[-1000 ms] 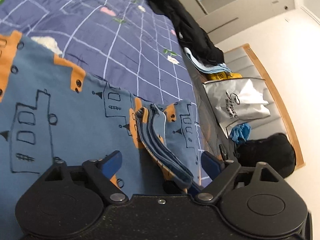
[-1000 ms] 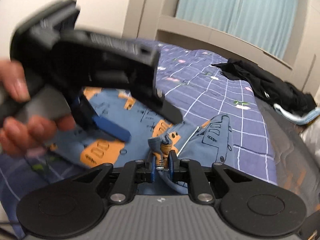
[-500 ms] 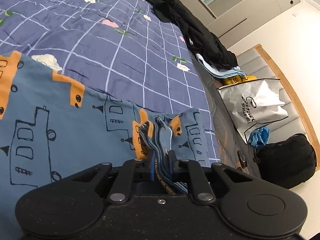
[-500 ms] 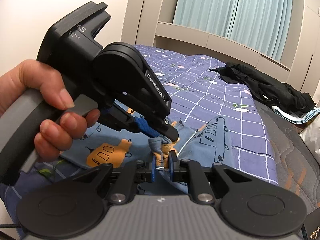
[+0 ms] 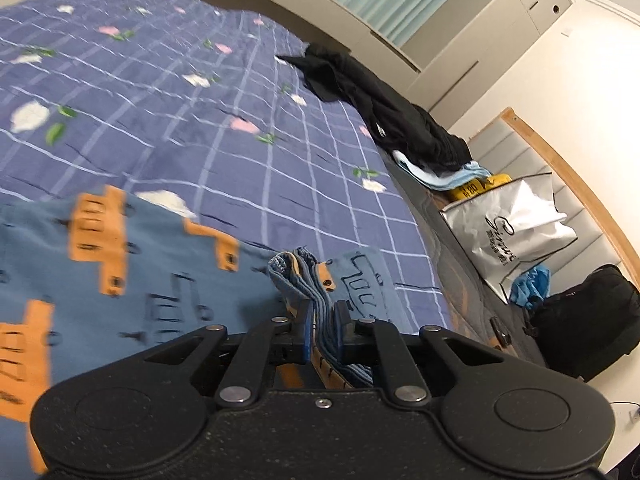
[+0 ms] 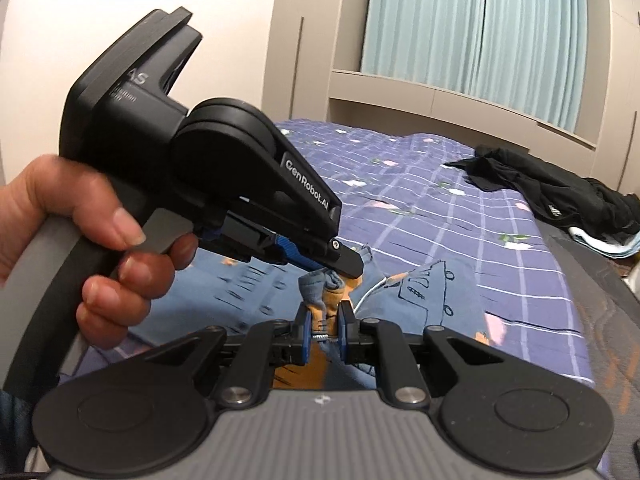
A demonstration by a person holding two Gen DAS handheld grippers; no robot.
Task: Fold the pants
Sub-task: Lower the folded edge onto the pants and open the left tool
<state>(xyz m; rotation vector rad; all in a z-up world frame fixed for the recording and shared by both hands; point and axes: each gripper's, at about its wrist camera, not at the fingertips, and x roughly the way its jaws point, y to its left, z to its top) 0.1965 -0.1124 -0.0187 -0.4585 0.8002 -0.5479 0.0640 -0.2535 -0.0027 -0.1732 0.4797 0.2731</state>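
Covering bed [image 5: 224, 128]: purple grid quilt; curtain [image 6: 480, 28] behind.

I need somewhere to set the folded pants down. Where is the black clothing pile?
In the left wrist view the black clothing pile lies on the bed's far right edge, above the white shopping bag.

Blue pants [image 5: 152, 280] printed with orange blocks and black line-drawn trains. Purple bedspread [image 5: 180, 112] with a white grid and small pink and white flowers on green leaves. Black clothing [image 5: 384, 120] heaped over pale blue fabric. Silver bag [image 5: 508, 220] with black lettering. Teal curtains [image 6: 500, 32].
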